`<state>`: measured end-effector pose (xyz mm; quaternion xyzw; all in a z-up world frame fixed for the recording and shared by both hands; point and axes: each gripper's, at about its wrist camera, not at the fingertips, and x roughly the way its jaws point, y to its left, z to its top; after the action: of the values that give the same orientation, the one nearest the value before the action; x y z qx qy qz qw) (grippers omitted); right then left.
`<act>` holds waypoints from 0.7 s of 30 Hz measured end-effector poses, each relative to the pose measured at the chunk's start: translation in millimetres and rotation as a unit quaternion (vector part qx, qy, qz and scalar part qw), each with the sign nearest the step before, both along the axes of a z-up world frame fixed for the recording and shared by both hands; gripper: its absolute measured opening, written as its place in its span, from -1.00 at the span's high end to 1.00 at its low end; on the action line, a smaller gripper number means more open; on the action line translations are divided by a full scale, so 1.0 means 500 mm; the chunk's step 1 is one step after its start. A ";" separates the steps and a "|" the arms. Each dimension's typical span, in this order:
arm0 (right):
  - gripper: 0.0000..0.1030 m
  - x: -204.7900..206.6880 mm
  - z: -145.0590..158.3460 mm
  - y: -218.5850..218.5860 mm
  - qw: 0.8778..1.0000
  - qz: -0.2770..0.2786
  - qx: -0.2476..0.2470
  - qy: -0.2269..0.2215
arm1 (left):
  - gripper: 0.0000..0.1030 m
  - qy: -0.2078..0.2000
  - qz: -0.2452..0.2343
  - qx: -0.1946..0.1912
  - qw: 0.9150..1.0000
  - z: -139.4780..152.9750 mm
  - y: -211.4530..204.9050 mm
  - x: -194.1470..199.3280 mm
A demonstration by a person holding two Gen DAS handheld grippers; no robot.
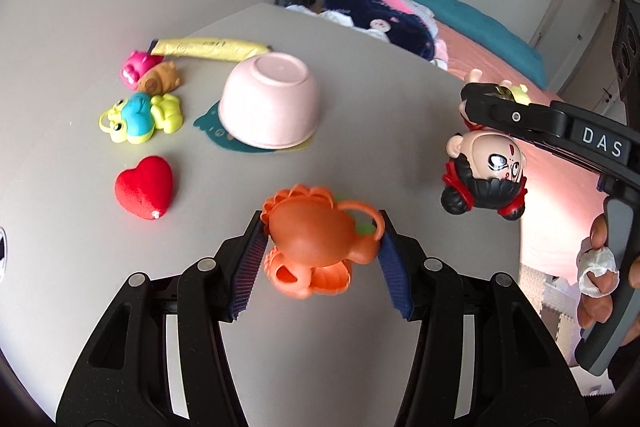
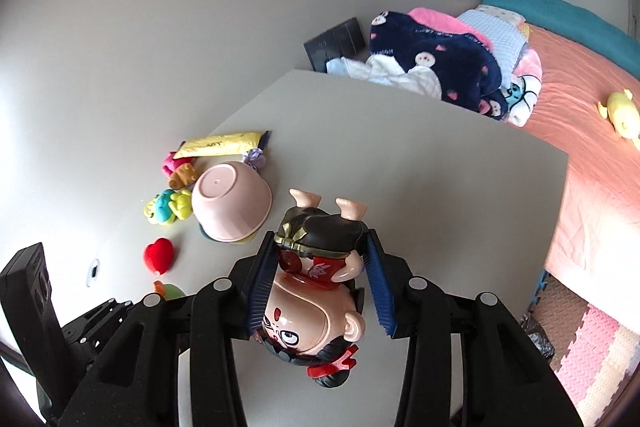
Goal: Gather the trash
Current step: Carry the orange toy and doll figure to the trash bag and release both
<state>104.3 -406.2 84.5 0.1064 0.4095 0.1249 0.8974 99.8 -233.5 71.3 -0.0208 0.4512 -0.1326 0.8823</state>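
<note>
My left gripper (image 1: 322, 231) is shut on an orange plastic toy (image 1: 316, 239), lifted above the grey table (image 1: 400, 115). My right gripper (image 2: 322, 251) is shut on a doll figure (image 2: 316, 291) with black hair and red trim, held upside down by its body with the feet pointing away. In the left wrist view that doll (image 1: 486, 175) hangs head-down from the right gripper (image 1: 480, 103) at the right, with a person's hand (image 1: 600, 275) on the handle.
On the table lie an upturned pink bowl (image 1: 270, 103) on a teal mat, a red heart (image 1: 145, 191), a blue-and-yellow toy (image 1: 140, 117), pink and brown toys (image 1: 150, 75) and a yellow wrapper (image 1: 212, 47). A bed with blankets (image 2: 436, 59) lies beyond the table's far edge.
</note>
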 end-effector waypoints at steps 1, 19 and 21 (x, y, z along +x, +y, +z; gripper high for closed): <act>0.13 -0.010 0.007 -0.007 1.000 -0.002 0.003 -0.003 | -0.03 -0.003 -0.005 -0.001 1.000 0.007 -0.009 -0.005; 0.13 -0.203 0.084 -0.247 0.996 -0.068 0.027 -0.052 | -0.03 -0.020 -0.152 -0.014 0.988 0.048 -0.264 -0.117; 0.13 -0.230 0.084 -0.277 0.995 -0.080 0.022 -0.054 | -0.03 -0.019 -0.169 -0.012 0.985 0.047 -0.296 -0.126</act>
<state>-10.7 -544.7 126.4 0.1521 0.3473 0.0672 0.9229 36.9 -381.4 94.8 0.0474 0.4299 -0.2861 0.8550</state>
